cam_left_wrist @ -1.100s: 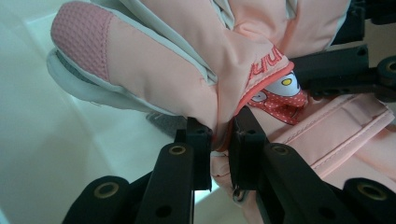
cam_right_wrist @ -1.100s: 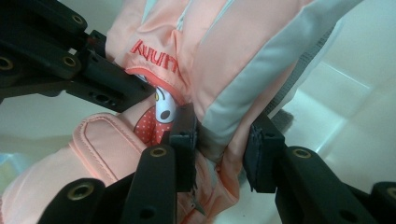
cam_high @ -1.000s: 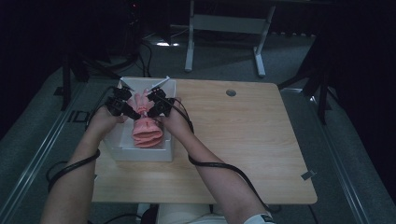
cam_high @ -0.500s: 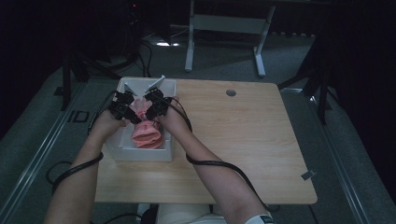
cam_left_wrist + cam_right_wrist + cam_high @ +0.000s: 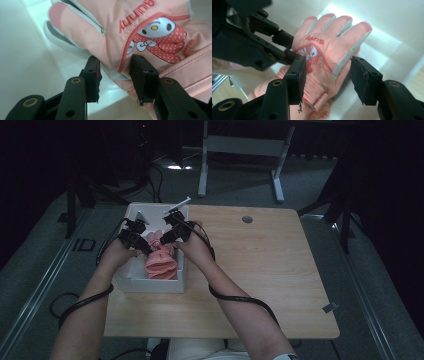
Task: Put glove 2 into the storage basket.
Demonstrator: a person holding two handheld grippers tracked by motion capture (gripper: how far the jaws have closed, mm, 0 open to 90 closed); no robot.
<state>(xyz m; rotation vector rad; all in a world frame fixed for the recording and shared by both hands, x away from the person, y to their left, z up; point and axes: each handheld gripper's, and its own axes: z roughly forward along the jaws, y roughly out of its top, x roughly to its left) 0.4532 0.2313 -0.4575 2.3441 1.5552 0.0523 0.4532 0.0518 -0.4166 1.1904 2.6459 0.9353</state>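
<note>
A pink glove (image 5: 161, 262) with a cartoon bunny patch lies in a white box (image 5: 150, 284) at the table's left side. In the left gripper view the glove (image 5: 140, 27) has its thumb-side edge between my left gripper's (image 5: 117, 75) jaws, which have just been opening and stand apart. In the right gripper view the glove (image 5: 329, 42) lies fingers away, palm-width between my right gripper's (image 5: 331, 78) jaws. These have also just been opening, with a gap at the right pad. More pink fabric (image 5: 264, 91) lies beneath. From above, the left gripper (image 5: 137, 240) and right gripper (image 5: 167, 236) meet over the box.
The box sits on a light wooden table (image 5: 260, 280) with a round cable hole (image 5: 247, 219) near its far edge. White strips (image 5: 177, 205) poke up at the box's far rim. A grey stand (image 5: 240, 145) is on the floor behind the table. Black cables trail from both grippers.
Both grippers' jaws have spread apart around the glove. The glove, bunched between them before, now lies lower and flatter in the box. The right hand has shifted slightly.
</note>
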